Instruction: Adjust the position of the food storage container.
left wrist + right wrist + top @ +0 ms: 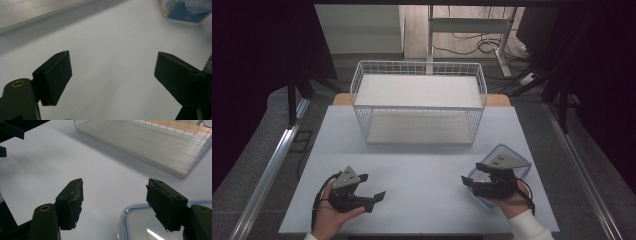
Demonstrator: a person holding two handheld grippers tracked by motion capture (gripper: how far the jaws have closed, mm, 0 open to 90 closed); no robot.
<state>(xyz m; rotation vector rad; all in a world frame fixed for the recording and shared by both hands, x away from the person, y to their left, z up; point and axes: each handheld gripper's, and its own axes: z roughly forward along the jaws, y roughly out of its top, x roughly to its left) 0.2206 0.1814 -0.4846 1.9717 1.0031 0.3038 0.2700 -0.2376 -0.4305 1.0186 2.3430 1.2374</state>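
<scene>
One white wire basket [419, 102], one clear blue-rimmed container [501, 159], two handheld grippers.

Table [422, 170]: plain white sheet, no pattern, over a tan wooden edge at the far side.
Wire basket [419, 107], well ahead of both claws: white grid mesh, pale shelves.
Container [512, 155], under the right gripper [477, 176]: clear, blue-rimmed lid; blue label seen from the left gripper view.
Left gripper [371, 187]: black, grey plate on top; right gripper alike.
Sleeve [527, 225]: white.
</scene>
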